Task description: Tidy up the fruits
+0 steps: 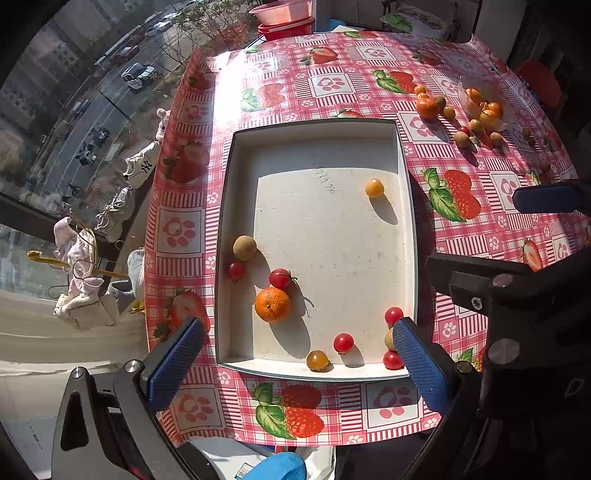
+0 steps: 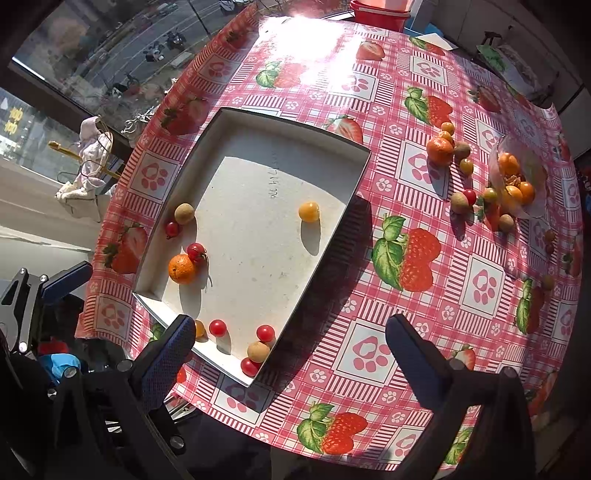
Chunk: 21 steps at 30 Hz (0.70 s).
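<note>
A white tray (image 1: pixel 317 147) lies on the strawberry tablecloth and also shows in the right wrist view (image 2: pixel 255 122). In it lie a mandarin (image 1: pixel 272 304), several cherry tomatoes (image 1: pixel 343 342), a brown longan (image 1: pixel 244 247) and a yellow fruit (image 1: pixel 374 188). More fruit lies loose at the far right around a clear plastic bag (image 2: pixel 517 177), including a mandarin (image 2: pixel 439 150). My left gripper (image 1: pixel 297 350) is open and empty over the tray's near edge. My right gripper (image 2: pixel 291 339) is open and empty above the tray's near right corner.
The round table's edge (image 1: pixel 155 229) drops off on the left toward a window with clothes and shoes below. Red and pink bowls (image 1: pixel 286 18) stand at the far edge. The right gripper's body (image 1: pixel 517 295) shows at the right of the left wrist view.
</note>
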### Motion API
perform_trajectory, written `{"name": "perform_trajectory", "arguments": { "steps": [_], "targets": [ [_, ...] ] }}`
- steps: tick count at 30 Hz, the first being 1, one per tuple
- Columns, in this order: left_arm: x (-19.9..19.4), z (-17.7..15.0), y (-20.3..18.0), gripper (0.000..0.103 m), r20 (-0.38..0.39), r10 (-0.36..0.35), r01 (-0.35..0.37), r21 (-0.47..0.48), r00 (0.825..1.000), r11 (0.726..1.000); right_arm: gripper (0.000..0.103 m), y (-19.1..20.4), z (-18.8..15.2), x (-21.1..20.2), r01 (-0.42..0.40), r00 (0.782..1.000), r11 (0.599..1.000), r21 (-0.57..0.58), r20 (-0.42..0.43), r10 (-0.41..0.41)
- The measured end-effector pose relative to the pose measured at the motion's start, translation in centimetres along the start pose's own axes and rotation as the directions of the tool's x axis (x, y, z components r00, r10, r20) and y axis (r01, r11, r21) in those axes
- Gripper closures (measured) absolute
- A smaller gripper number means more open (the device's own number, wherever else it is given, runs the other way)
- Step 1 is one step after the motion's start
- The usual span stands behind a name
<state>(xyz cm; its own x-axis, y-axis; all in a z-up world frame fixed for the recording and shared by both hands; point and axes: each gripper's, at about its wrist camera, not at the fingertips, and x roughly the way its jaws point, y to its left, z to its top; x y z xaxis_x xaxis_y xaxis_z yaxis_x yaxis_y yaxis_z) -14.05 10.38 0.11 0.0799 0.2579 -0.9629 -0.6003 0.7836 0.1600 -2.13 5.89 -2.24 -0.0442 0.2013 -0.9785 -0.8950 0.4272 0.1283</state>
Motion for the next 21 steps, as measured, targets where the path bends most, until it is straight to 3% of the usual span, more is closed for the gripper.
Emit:
{"name": "perform_trajectory", "arguments": {
  "steps": [21],
  "targets": [
    [-0.08, -0.09, -0.7, 0.0, 0.003, -0.023, 0.023, 0.037, 1.0, 0.999, 0.0, 0.32, -0.14, 0.28, 0.005, 1.0, 1.0, -0.014, -0.013, -0.006]
  ]
}}
